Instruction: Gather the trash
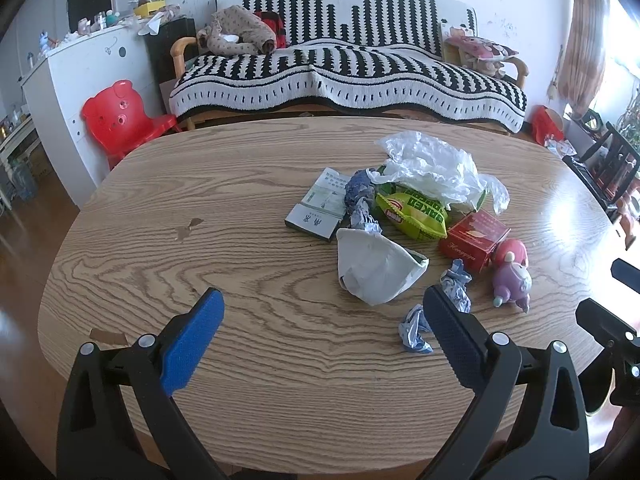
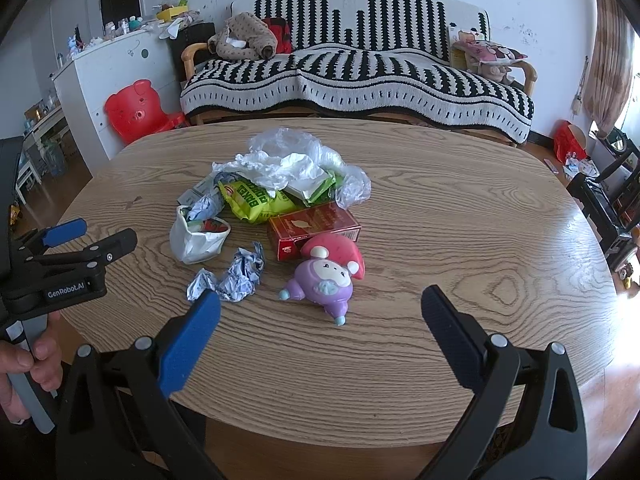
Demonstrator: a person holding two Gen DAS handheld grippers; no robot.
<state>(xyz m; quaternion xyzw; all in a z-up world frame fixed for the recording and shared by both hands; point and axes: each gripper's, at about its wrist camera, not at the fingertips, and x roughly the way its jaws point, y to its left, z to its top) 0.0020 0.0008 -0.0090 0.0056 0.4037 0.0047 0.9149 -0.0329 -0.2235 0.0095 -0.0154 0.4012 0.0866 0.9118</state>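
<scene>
We see both tools spread wide and empty above the desk [image 1: 240, 200], left tool [image 1: 320, 320] just short of crumpled paper [image 1: 416, 330], right tool [image 2: 320, 312] before the trash pile [image 2: 280, 184], a purple toy [image 2: 326, 276] nearest.

On the oval wooden table [image 2: 440, 216], a crumpled clear plastic bag [image 2: 288, 160] lies farthest back, the green snack packet [image 2: 256, 202] before it, the red cardboard box [image 2: 312, 226] to its right (touching), and the purple plastic toy figure [image 2: 324, 280] nearest.
</scene>
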